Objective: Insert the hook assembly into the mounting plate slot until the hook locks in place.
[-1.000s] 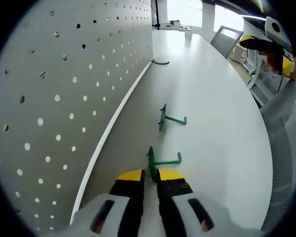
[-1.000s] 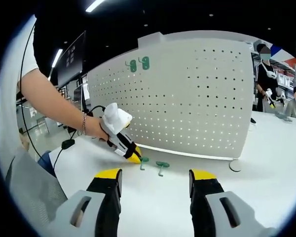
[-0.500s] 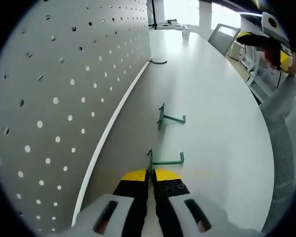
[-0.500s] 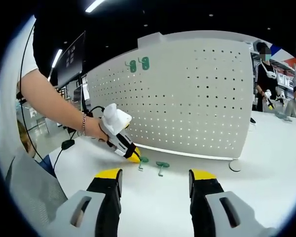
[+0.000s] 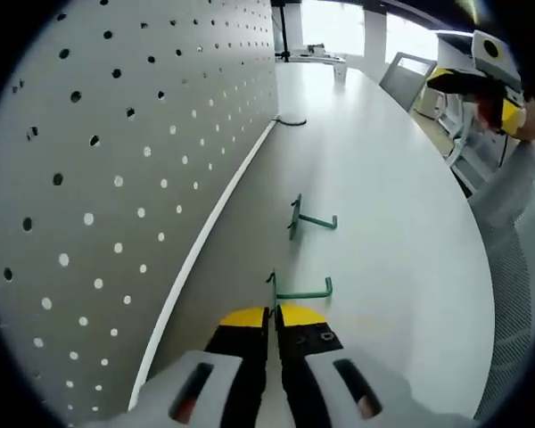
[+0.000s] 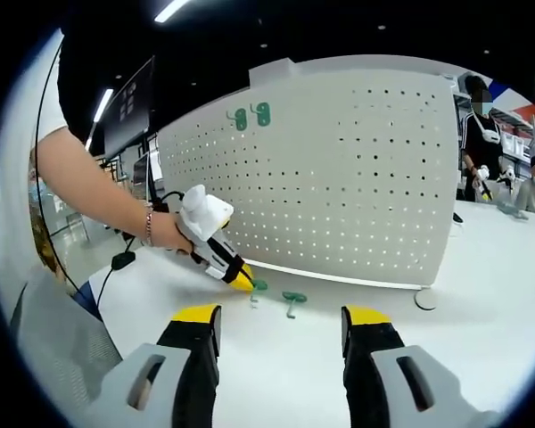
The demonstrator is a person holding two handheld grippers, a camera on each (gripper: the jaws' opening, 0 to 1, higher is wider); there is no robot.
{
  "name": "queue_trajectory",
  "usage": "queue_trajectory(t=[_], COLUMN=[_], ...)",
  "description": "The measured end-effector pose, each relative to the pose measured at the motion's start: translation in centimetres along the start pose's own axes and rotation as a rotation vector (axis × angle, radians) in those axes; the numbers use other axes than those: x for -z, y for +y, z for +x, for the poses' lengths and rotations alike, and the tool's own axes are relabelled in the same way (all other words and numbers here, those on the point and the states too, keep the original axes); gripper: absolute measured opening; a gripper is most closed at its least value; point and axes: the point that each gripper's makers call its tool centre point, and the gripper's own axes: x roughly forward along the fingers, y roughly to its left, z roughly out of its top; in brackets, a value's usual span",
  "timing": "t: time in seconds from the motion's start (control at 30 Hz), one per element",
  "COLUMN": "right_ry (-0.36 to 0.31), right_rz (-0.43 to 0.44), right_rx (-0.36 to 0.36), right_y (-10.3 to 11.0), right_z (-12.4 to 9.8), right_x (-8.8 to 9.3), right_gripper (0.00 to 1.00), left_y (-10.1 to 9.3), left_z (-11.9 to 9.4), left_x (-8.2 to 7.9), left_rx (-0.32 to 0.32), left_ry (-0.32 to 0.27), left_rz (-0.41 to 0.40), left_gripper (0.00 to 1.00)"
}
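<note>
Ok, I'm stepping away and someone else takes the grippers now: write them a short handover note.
Left gripper: jaws shut on the near green hook, which lies low on the white table beside the pegboard.
Right gripper: open, empty, held back above the table, looking at the board.
Second green hook lies loose on the table, farther along the board's foot. Two more green hooks hang near the board's top edge.
Done: near hook gripped.
Left: lift it, seat it in the board's holes until it locks.
</note>
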Motion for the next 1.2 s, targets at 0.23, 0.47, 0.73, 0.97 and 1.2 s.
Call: queue_trajectory(t=[0.23,0.47,0.73,0.97,1.2], right_ry=[-0.004,-0.007,-0.012,-0.02,-0.023], right_rz=[-0.001,-0.002,0.001,-0.003,-0.001], right_rx=[-0.001,0.001,-0.002,-0.006,-0.007], right_y=[0.1,0.0,0.1,0.2,0.2], right_z=[0.0,0.0,0.0,0.0,0.0], right_x=[-0.1,-0.2,-0.3,-0.5,-0.6], right_gripper=[0.52,0.52,0.52,0.52,0.52], left_y=[0.9,1.3,0.6,0.4,-0.2], left_z=[-1.4,-2.8,-4.1,-5.1,-6.1], left_x=[-1.2,-2.8,-4.3,-5.2,-6.0], left_rx=[-0.043,-0.082,-0.08,-0.088,-0.083], left_ry=[-0.064,-0.151,-0.222,-0.256,-0.303], left_rz=[0.018,-0.017,-0.009,-0.011,-0.002], left_gripper=[0.04,0.04,0.04,0.04,0.04])
